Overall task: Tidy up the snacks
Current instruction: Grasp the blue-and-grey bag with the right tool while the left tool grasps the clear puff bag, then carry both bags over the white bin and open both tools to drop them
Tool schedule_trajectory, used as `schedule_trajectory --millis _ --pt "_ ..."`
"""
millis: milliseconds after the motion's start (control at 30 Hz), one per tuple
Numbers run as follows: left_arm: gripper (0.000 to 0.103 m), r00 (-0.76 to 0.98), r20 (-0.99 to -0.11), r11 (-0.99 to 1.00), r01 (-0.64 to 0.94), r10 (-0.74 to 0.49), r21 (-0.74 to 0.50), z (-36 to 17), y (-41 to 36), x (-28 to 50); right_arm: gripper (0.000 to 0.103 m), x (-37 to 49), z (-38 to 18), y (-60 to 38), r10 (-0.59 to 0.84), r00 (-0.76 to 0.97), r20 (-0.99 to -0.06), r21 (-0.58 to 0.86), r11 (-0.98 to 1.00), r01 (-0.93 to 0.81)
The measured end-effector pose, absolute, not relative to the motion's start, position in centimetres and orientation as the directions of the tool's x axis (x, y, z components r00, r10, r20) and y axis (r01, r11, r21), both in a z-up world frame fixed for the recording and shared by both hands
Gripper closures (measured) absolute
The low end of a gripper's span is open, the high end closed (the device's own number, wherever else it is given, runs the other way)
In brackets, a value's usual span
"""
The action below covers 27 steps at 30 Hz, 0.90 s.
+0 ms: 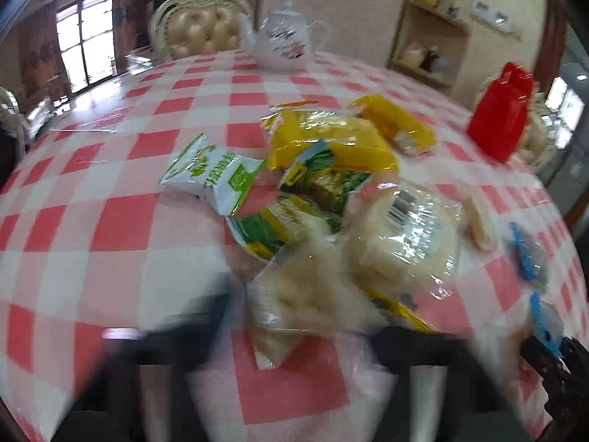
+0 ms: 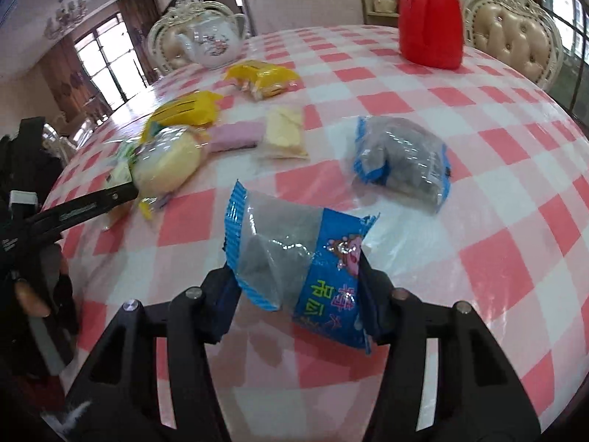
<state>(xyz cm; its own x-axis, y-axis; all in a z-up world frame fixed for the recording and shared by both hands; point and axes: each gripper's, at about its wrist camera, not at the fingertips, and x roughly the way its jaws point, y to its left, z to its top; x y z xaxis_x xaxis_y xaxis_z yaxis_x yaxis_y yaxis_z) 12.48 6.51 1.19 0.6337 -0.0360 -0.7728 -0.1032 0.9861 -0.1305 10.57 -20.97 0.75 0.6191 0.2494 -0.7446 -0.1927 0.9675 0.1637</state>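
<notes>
My right gripper (image 2: 294, 280) is shut on a blue snack packet (image 2: 294, 258) and holds it just above the checked table (image 2: 478, 184). A second blue packet (image 2: 401, 158) lies further out. My left gripper (image 1: 305, 316) is blurred by motion; a clear packet of pale snacks (image 1: 313, 294) sits between its fingers, and whether they grip it is unclear. In the right wrist view the left gripper's finger (image 2: 92, 202) touches a round pale bun in clear wrap (image 2: 165, 165). A pile of yellow and green packets (image 1: 324, 154) and a white-green packet (image 1: 213, 173) lie ahead.
A white teapot (image 1: 283, 40) stands at the table's far side and a red jug (image 2: 430, 18) at the far right. A pink wafer (image 2: 232, 138) and a clear packet of pale crackers (image 2: 283, 132) lie mid-table. Padded chairs (image 2: 515, 37) ring the table.
</notes>
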Motion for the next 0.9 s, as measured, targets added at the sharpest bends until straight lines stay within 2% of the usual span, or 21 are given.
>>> schedule_trajectory --millis 100,467,900 --pt "0.064 0.652 -0.756 0.993 -0.053 -0.047 -0.108 1.7 6.4 10.6 0.044 10.3 0.9 -20.3 0.271 0.62 -0.736 0.16 0.96 -0.229" --pt "0.064 0.727 -0.684 0.992 -0.023 -0.068 -0.123 3.1 6.2 3.1 0.044 8.9 1.2 -18.9 0.278 0.637 -0.719 0.139 0.955 -0.261" --pt "0.063 0.716 -0.694 0.993 -0.009 -0.076 -0.119 3.5 4.0 -2.5 0.044 3.4 1.4 -18.5 0.299 0.646 -0.702 0.196 0.954 -0.229"
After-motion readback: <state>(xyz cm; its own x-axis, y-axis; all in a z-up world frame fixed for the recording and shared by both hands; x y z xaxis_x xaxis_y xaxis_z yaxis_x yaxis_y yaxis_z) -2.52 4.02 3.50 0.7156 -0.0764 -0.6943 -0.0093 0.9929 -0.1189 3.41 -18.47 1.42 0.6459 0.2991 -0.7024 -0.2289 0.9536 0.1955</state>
